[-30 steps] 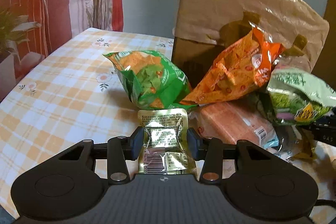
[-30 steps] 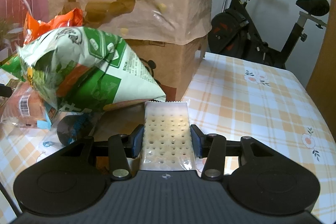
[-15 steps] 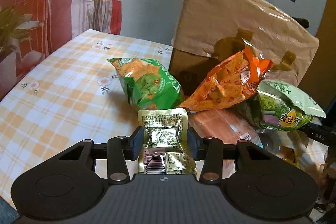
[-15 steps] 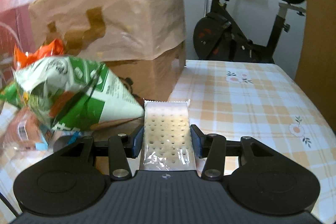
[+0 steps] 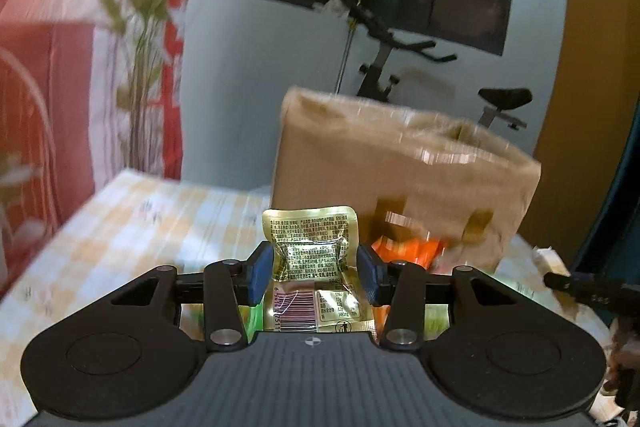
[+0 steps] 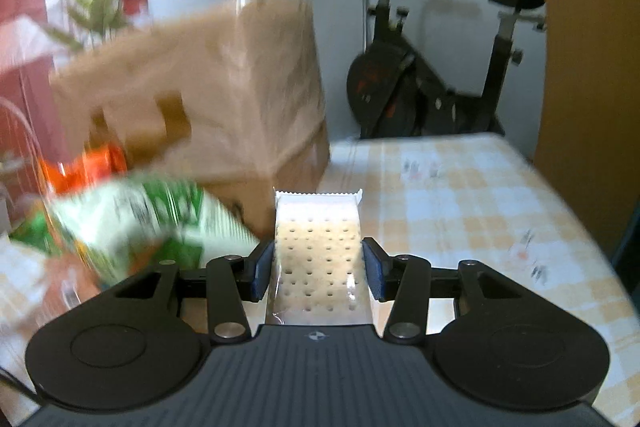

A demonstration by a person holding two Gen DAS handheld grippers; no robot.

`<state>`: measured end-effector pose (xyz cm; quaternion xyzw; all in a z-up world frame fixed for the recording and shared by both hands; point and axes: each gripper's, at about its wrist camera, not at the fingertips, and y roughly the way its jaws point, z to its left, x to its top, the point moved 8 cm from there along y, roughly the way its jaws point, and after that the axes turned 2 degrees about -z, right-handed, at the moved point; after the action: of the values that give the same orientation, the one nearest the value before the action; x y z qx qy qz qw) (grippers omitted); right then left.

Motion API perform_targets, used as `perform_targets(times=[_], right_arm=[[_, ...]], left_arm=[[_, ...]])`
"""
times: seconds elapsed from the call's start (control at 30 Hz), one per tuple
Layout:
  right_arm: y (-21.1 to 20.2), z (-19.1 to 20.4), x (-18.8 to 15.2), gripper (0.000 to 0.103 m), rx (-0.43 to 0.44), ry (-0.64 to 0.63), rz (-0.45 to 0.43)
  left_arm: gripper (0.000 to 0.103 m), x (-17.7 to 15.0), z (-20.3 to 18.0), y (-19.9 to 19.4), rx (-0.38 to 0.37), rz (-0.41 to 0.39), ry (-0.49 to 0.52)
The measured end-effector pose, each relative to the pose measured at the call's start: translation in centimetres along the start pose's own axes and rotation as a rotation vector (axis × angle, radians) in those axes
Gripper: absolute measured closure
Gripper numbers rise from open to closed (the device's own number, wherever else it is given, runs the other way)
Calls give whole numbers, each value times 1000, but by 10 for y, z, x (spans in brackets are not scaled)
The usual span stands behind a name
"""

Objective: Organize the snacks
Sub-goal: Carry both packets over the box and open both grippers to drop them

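- The gold foil sachet (image 5: 310, 259) sits clamped between the blue pads of the left gripper (image 5: 311, 269), printed side up, its long axis running straight out along the fingers, its barcode end nearest the camera.
- The cracker packet (image 6: 319, 255) is pinched the same way in the right gripper (image 6: 319, 267), lengthwise, its crimped end pointing away toward the cardboard box (image 6: 240, 95).
- Only the left view catches the box's open top (image 5: 452, 135) and the other gripper's dark tip (image 5: 580, 285) at the far right.
- Only the right view shows the green-and-white bag (image 6: 156, 223) beside the orange bag (image 6: 88, 167), both blurred, against the box's front.
- Right of the box, the checked tablecloth (image 6: 460, 211) lies bare out to its edge; an exercise bike (image 6: 440, 83) stands beyond.
- Left of the box, the left view has more bare cloth (image 5: 132, 227).
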<state>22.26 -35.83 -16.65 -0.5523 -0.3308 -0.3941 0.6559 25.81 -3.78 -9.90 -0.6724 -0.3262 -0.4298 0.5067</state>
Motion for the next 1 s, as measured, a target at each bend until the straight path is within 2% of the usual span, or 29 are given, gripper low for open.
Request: perform_targets(times=[0.17,0.33,0.5,0.6,0.73,0.83,1.0], right_arm=[[-27,11,51,54,15,2,-106],[-46,33,102,54,49,-27,-199],[-28,56,148,54,97,-57,-222],[-1,72,172,54,130,-81,-206],[51,93,188,54,149,-121,-135],[86,99,189,54,136,-123,-59],[113,95,176,54,76,-107,36]], left_arm=[[55,44,-10,9,-35,-66,1],[55,85,-17,22,-65,-96,3],[55,114,-27,47,-86,-101,24],[55,123,-35,74,-96,-79,45],[54,126,-44,114,-99,-17,60],[51,119,-42,140,-111,63,39],[46,113,-41,157,-80,89,105]])
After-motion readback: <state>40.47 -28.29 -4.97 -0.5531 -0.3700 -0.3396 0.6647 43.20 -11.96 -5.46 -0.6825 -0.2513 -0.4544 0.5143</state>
